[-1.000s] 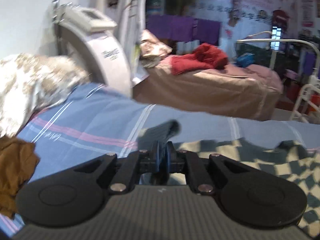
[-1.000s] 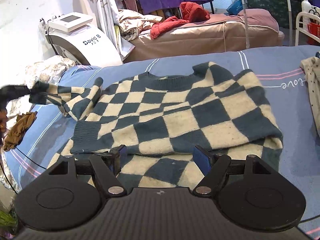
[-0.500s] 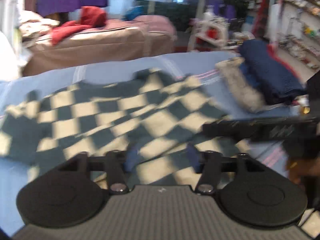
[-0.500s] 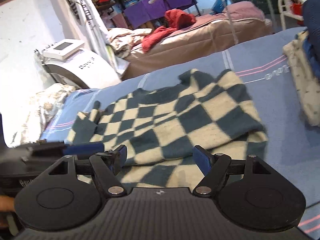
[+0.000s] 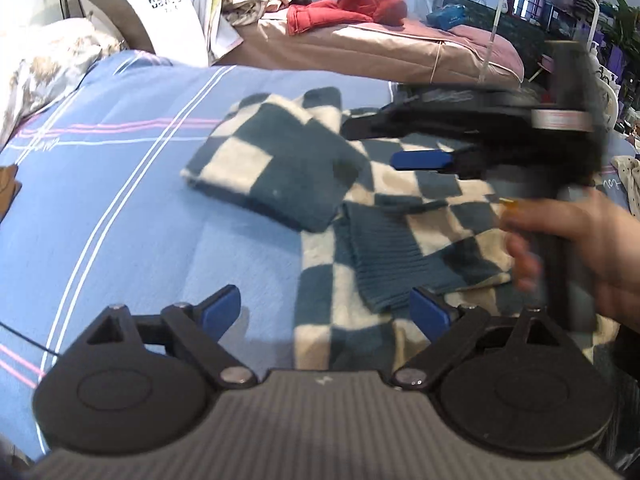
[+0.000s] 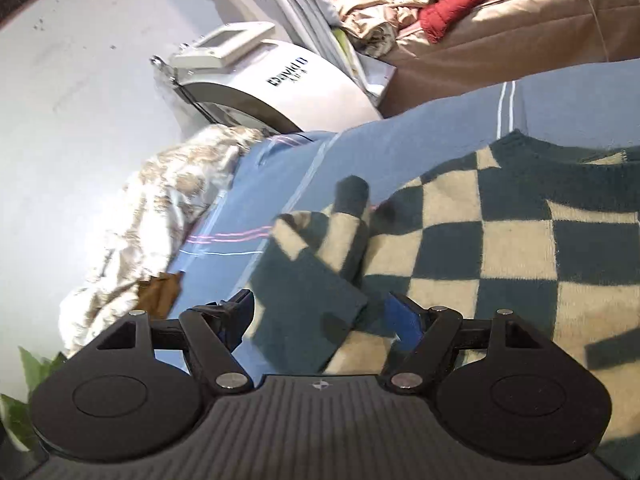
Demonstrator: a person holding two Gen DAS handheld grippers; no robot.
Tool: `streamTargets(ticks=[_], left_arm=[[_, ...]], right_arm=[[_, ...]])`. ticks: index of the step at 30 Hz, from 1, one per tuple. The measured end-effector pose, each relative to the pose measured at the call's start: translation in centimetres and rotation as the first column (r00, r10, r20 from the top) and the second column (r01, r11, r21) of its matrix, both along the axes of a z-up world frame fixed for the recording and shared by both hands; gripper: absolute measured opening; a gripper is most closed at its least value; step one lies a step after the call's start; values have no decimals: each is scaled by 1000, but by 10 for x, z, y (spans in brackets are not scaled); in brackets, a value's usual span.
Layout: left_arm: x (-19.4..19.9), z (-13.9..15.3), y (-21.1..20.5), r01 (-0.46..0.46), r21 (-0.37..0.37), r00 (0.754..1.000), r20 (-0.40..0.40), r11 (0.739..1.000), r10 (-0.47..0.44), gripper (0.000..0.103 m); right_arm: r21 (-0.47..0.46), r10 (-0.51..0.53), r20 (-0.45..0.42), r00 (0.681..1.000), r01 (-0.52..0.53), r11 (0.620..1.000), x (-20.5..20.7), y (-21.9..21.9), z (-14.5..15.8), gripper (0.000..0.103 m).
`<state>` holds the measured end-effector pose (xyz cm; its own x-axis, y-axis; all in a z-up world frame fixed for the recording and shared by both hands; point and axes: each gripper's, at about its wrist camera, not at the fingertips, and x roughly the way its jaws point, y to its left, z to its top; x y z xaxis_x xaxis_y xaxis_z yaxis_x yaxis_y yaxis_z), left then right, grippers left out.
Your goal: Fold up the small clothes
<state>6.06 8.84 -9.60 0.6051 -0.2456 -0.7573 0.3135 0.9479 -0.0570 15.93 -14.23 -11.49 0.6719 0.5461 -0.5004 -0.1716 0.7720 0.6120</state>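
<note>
A teal-and-cream checked sweater (image 5: 384, 216) lies on the blue striped bedsheet (image 5: 132, 208). Its left sleeve (image 5: 276, 168) is folded in across the body. My left gripper (image 5: 326, 310) is open and empty just above the sweater's lower left hem. My right gripper (image 6: 320, 312) is open, with the folded sleeve (image 6: 308, 292) lying between its fingers. It also shows in the left wrist view (image 5: 404, 146), blurred, held by a hand over the sleeve.
A white machine (image 6: 276, 84) stands beyond the bed's far left. A patterned quilt (image 6: 160, 216) and a brown cloth (image 6: 160, 294) lie at the left edge. A second bed (image 5: 380, 44) with red clothes stands behind. A cream garment (image 5: 628, 176) lies at the right.
The left gripper let go of the sleeve, opened and drew back to the hem. The right gripper swung left and down over the folded sleeve.
</note>
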Motion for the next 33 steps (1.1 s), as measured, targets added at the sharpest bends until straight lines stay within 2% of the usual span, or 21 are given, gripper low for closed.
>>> streamTargets(ticks=[2,4,5,9,12,18,19,21,23,24,26,28,29,30,31,32,33], left_arm=[[1,-3,6,-7,7,1000,-1,1000,7,94],[4,-6,9,-12,1,1000,-11,1000,12,95],[4,-8,9,-14,-4,1000,-17,1000,14,95],[6,-10,5,-11,-2,1000,-14,1000,11,95],[7,-9,-1,-1,-12,1000,-17,1000,0,95],[7,-9,-29,57,-12,998,-15,998,-57,96],[7,-10,-35,68,-12,998,-17,998,-68,97],[9,-10,-45,85,-9,996,-22,996,-86,97],[11,-10,-54,104,-9,994,-21,995,-104,97],[12,-11,-58,111,-7,994,-21,994,-111,97],[14,-12,-65,114,13,993,-22,993,-114,97],[17,-13,-67,108,36,994,-25,994,-107,97],[17,-12,-65,103,41,995,-23,994,-102,97],[18,-12,-64,96,48,995,-22,994,-95,97],[18,-13,-62,87,60,996,-22,994,-86,97],[17,-14,-60,79,75,997,-21,994,-78,97],[16,-15,-57,72,93,997,-20,993,-71,97]], right_arm=[[5,16,-14,1000,-16,1000,11,7,-9,101],[75,56,-49,997,-53,996,14,10,-15,32],[77,45,-74,996,-39,996,11,11,-15,14],[185,22,18,1000,-25,982,-18,-5,13,13],[208,-15,53,998,4,978,-49,-37,41,13],[230,-181,-26,983,182,956,-123,-153,77,13],[219,-208,-39,977,212,953,-134,-174,81,13],[136,-279,-67,958,286,949,-153,-210,87,13],[63,-349,-90,933,355,933,-166,-236,84,13],[54,-367,-110,924,374,926,-169,-247,79,13],[22,-406,-128,905,411,911,-171,-258,68,13],[-31,-414,-136,900,413,910,-164,-260,58,14],[-49,-436,-140,889,433,900,-163,-262,52,25],[-57,-477,-151,866,474,878,-163,-267,44,45],[-59,-501,-163,850,499,865,-163,-270,37,57],[-61,-522,-170,836,520,852,-164,-274,31,82],[-76,-549,-158,821,545,835,-168,-275,29,86]])
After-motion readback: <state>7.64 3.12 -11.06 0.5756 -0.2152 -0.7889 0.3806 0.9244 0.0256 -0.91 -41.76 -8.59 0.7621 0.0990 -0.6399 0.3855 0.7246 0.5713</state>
